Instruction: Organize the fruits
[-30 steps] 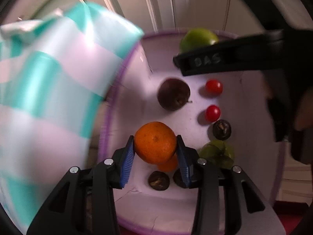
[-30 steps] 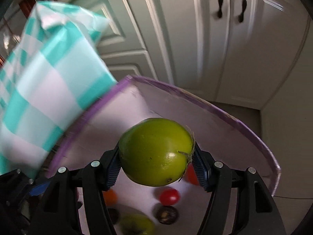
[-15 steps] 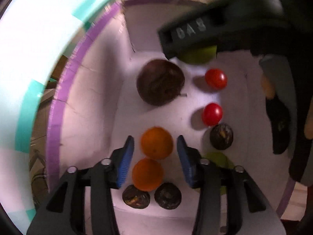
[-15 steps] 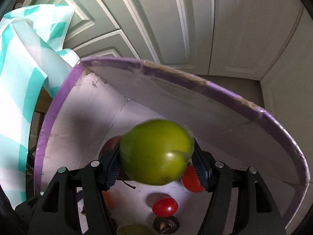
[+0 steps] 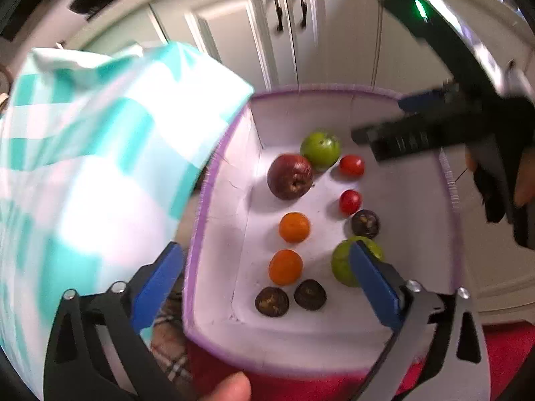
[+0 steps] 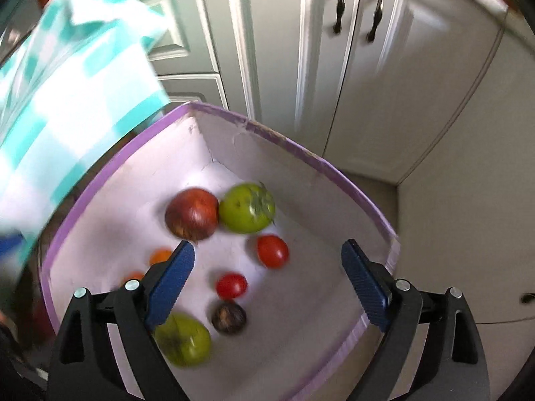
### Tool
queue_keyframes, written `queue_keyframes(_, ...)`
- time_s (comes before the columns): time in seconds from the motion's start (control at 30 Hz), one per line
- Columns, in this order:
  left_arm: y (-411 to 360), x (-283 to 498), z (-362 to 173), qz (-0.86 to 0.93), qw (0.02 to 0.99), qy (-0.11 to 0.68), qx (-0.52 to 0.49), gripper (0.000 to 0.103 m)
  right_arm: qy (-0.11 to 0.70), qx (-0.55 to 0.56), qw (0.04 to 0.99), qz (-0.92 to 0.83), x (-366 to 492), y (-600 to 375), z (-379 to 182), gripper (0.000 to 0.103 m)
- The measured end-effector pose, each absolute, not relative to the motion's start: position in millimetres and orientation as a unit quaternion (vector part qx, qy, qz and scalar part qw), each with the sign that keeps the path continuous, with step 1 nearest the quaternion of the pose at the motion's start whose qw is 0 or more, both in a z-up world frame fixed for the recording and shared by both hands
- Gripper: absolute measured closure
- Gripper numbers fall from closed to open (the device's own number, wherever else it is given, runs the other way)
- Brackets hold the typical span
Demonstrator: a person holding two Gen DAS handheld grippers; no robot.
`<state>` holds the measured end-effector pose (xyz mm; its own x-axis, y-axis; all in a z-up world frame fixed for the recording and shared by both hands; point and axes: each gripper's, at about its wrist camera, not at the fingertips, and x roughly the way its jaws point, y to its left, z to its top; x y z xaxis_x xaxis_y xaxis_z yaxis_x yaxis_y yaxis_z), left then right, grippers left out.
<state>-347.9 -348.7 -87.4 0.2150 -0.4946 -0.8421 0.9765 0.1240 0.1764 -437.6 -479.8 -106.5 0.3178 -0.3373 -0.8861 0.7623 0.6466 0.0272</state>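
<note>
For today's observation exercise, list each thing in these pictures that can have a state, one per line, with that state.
left gripper: open, empty
right gripper: open, empty
purple-rimmed box: open-topped, fruit inside
green tomato: resting in box, touching the apple
red apple: resting in box
cabinet doors: shut
checked cloth: draped beside box

Purple-rimmed white box (image 5: 449,180), teal-checked cloth (image 5: 100,153)

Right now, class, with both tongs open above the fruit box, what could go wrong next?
1. The green round fruit touches the dark red apple; nudging either may roll both.
2. The teal-checked cloth overhangs the purple-rimmed white box and could snag the left tongs.
</note>
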Motion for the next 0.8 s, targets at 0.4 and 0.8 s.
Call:
queue_keyframes(0.4, -352.2, -347.7, -101.5, -0.520, 0.658, 0.383, 0.387, 0.002, 0.490, 0.195, 0.772, -0.355, -432.0, -437.2, -125.0, 0.016)
queue_keyframes(0.8, -352.6, -352.7, -111.1, -0.519, 0.652, 0.382, 0.400, 0.002, 0.498, 0.218, 0.763, -0.350, -430.0, -438.6, -137.1, 0.016)
